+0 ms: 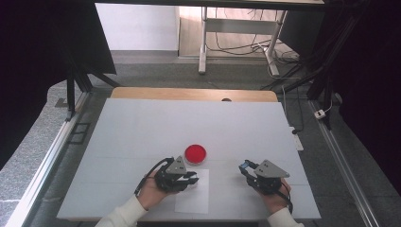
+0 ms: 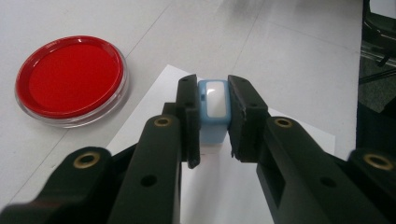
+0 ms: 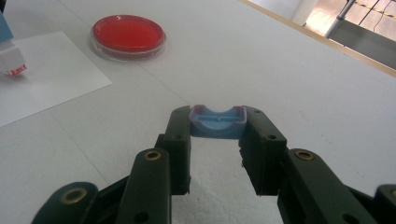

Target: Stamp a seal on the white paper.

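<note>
A small blue stamp point(image 2: 214, 126) with a white top stands over a white sheet of paper point(image 2: 299, 135); my left gripper point(image 2: 213, 93) is shut on its sides. In the high view that left gripper point(image 1: 191, 178) sits over the paper point(image 1: 194, 201), just in front of a round red ink pad point(image 1: 195, 153). My right gripper point(image 3: 218, 128) is shut on a shallow blue cap point(image 3: 217, 122), held low over the bare table. It sits at the front right in the high view point(image 1: 244, 166). From the right gripper view the stamp's white base with a red underside point(image 3: 11, 63) touches or nearly touches the paper point(image 3: 51, 79).
The ink pad point(image 2: 70, 79) lies in a clear round dish left of the paper; the right gripper view has the same ink pad point(image 3: 128, 31) farther off. The white tabletop point(image 1: 189, 118) has a wooden far edge point(image 1: 194, 93). Metal frame legs and cables stand on the floor beyond.
</note>
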{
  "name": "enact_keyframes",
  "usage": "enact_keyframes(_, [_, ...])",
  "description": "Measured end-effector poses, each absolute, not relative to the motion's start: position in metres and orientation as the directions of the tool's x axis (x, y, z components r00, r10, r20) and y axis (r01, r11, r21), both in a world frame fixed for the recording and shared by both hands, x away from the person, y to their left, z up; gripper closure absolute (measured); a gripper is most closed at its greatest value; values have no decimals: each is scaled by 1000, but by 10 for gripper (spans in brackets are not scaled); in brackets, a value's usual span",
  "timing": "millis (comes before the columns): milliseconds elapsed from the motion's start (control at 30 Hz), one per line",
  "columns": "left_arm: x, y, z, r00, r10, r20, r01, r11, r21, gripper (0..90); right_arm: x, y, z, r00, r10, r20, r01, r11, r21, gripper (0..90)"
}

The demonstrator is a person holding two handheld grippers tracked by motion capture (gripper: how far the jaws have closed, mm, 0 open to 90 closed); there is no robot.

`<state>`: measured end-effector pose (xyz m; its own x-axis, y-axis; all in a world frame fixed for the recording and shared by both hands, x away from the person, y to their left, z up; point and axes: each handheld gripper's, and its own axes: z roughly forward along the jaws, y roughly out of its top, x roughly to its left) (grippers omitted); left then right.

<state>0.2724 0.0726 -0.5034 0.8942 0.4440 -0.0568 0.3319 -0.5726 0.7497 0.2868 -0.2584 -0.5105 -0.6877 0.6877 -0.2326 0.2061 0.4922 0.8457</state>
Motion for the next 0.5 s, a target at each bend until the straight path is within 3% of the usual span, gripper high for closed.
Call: enact_keyframes(500, [273, 72, -507, 895, 442, -53, 331, -582, 743, 752, 286, -258, -510, -685, 687, -241, 204, 499, 842, 646])
